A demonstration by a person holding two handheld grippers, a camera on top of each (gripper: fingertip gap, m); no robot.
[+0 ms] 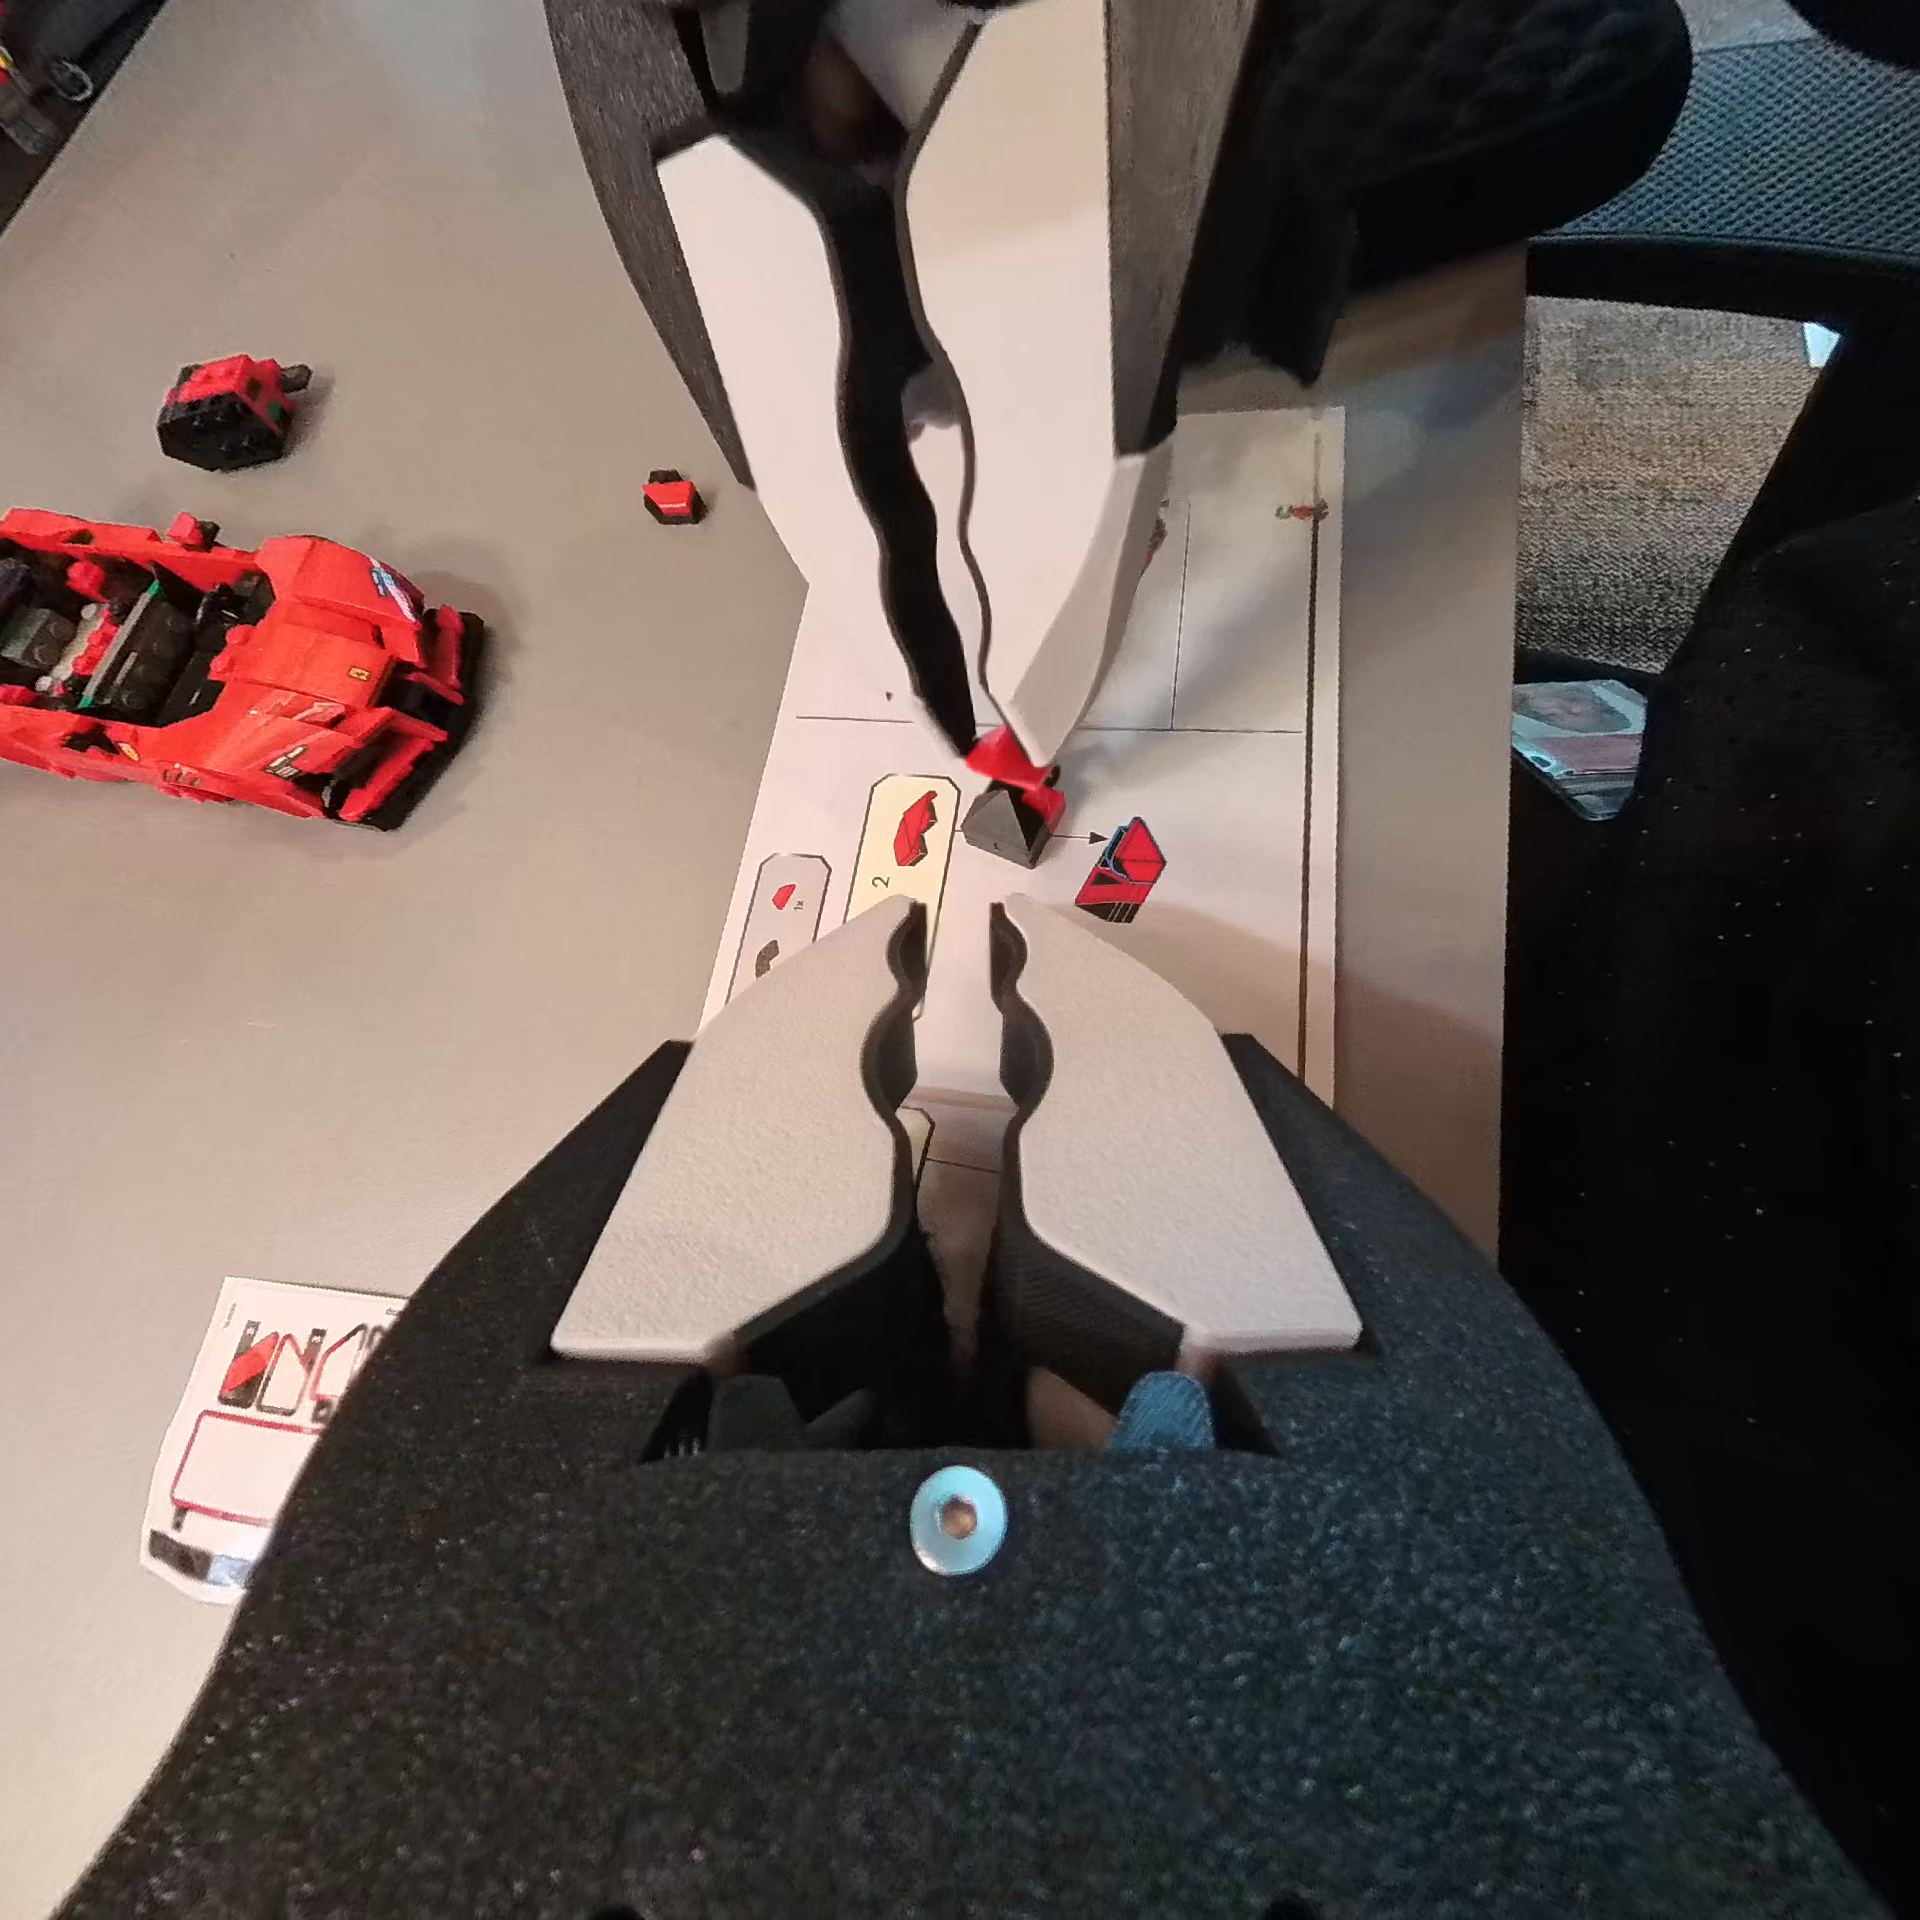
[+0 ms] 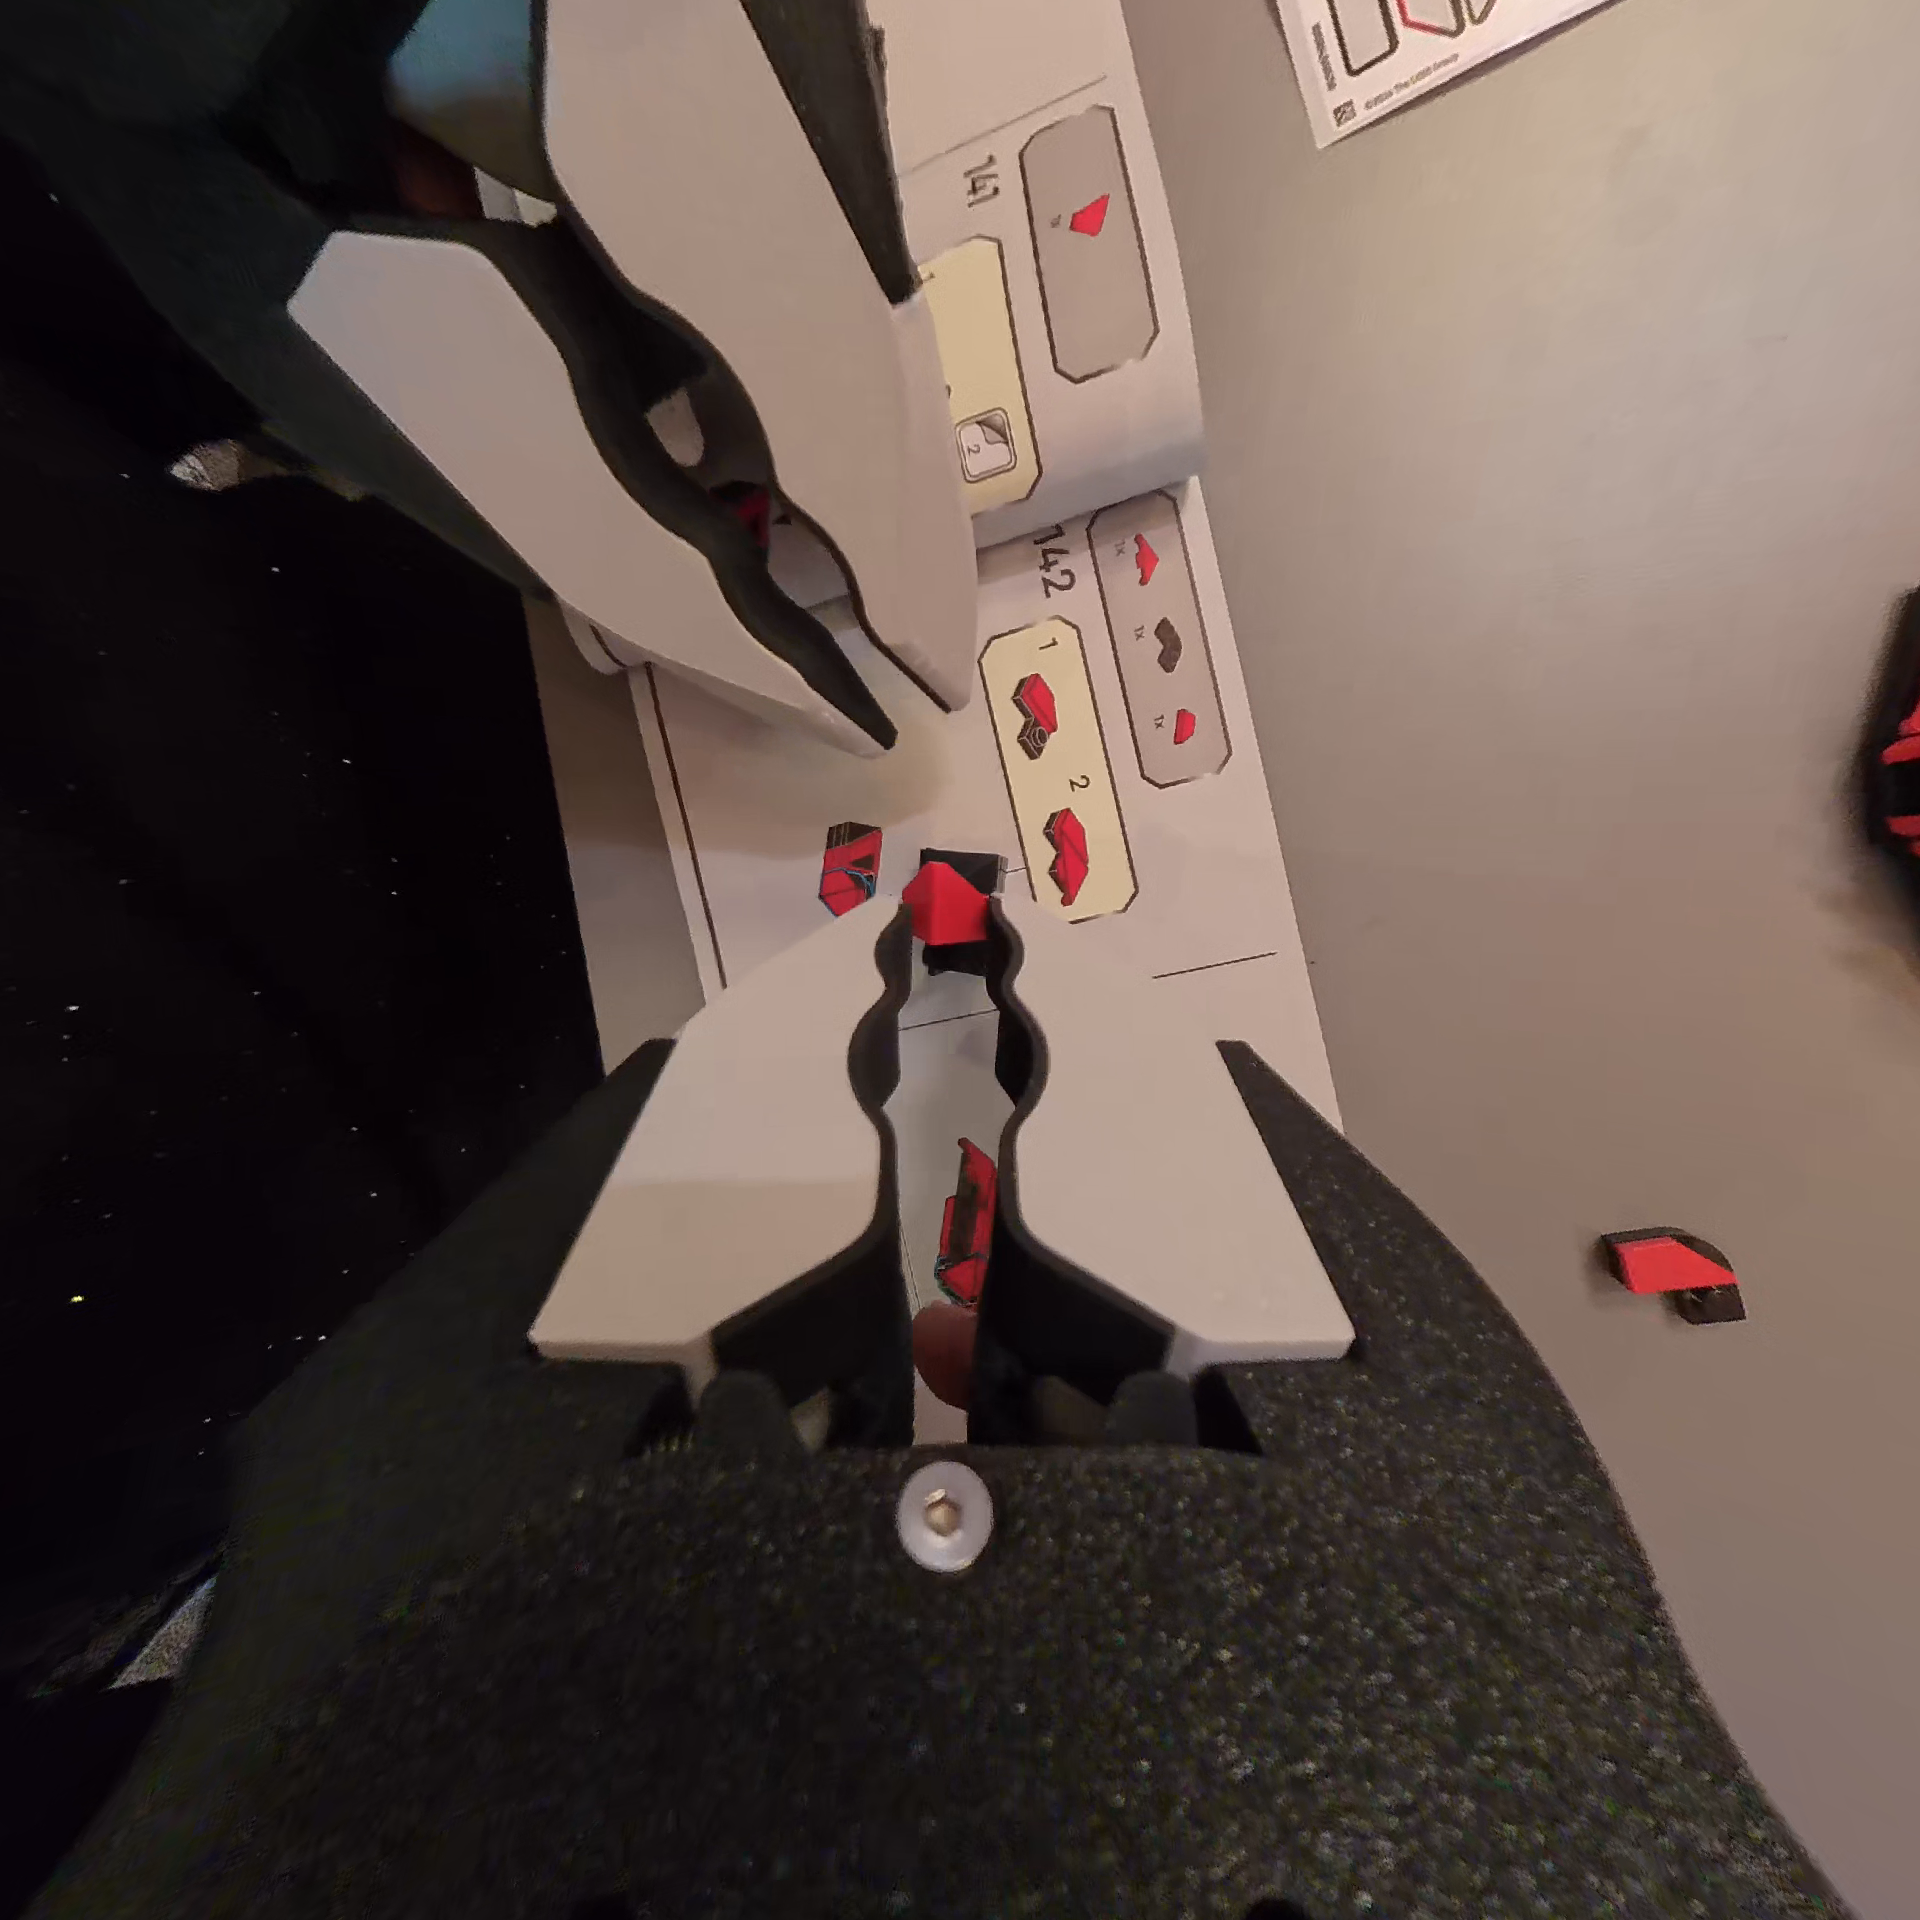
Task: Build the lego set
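Note:
My right gripper [image 2: 951,920] is shut on a small red sloped brick [image 2: 940,896], holding it down against a small black brick [image 2: 961,862] that lies on the open instruction booklet [image 2: 1226,935]. In the left wrist view the right gripper [image 1: 995,740] comes down from above with the red brick [image 1: 1006,767] touching the black brick [image 1: 1000,828]. My left gripper [image 1: 956,914] is empty, its jaws a narrow gap apart, just short of the two bricks. It also shows in the right wrist view [image 2: 916,719].
A mostly built red car [image 1: 239,665] sits on the grey table [image 1: 468,1039] to the left. Beyond it are a red-and-black sub-assembly [image 1: 231,410] and a small red-and-black piece [image 1: 673,497]. A sticker sheet [image 1: 234,1439] lies near left. A black chair [image 1: 1745,935] stands past the table edge. The tips of both grippers are at nearly the same place. The small red-and-black piece [image 1: 673,497] is about 12 cm from my right fingertips. My right wrist view [image 2: 1655,1268] looks at it from another angle.

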